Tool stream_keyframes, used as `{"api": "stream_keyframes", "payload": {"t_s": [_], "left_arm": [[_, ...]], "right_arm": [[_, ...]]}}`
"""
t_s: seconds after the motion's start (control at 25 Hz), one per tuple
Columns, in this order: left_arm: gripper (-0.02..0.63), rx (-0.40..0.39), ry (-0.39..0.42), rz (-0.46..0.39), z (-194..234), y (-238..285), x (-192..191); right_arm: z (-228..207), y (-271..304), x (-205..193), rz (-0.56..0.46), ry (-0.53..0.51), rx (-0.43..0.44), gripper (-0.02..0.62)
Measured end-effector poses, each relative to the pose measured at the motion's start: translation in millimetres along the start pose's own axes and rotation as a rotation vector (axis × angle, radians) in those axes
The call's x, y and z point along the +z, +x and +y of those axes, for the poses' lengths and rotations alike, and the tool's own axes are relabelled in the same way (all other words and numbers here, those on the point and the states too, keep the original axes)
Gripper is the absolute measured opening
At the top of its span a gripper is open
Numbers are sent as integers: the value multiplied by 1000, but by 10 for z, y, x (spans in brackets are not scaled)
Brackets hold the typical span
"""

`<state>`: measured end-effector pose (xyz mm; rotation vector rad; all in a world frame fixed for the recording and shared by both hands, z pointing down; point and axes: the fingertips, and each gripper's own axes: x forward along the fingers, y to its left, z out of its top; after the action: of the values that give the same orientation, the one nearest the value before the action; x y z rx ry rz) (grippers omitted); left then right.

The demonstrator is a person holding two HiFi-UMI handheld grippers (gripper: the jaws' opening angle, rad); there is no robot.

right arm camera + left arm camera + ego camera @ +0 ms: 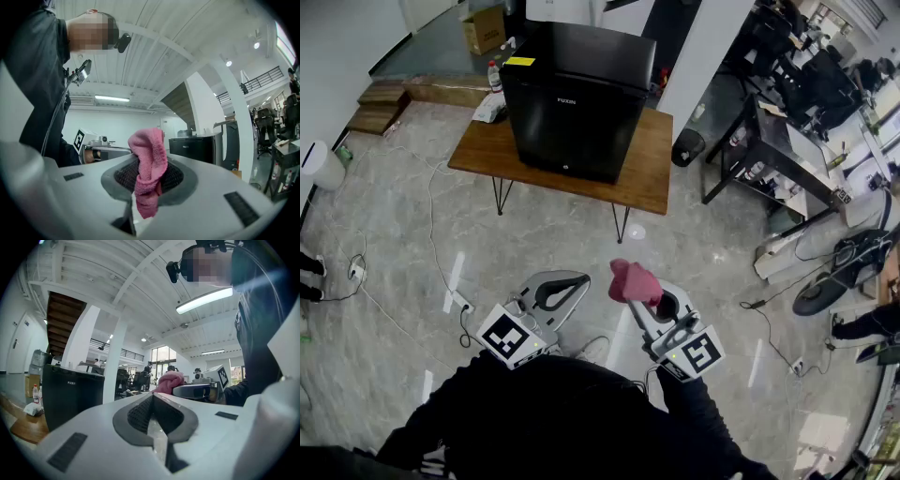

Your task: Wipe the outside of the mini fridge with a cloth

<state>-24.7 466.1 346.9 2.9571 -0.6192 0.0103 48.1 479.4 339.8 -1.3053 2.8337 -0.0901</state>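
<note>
Right gripper clenched on the pink cloth, which bunches up above its jaws; left gripper closed and empty, just beside it. The mini fridge stands well ahead of both on a wooden table, not yet touched. Wiping well would probably need the cloth pressed flat against each panel. The fridge's back and far side are hidden.
</note>
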Motion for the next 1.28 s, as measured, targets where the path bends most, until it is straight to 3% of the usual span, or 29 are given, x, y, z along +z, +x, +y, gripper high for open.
{"api": "stream_keyframes", "payload": {"t_s": [0.4, 0.76, 1.0, 1.28], "left_arm": [[5, 13, 23, 12, -89, 16, -17], [5, -45, 43, -14, -284, 254, 20], [5, -64, 44, -24, -673, 796, 33], [5, -49, 62, -16, -804, 1224, 83]], "right_arm": [[12, -61, 2, 4, -7, -6, 81], [-129, -332, 67, -24, -5, -31, 86], [-471, -866, 93, -45, -20, -43, 86], [-764, -1092, 161, -54, -39, -26, 86]]}}
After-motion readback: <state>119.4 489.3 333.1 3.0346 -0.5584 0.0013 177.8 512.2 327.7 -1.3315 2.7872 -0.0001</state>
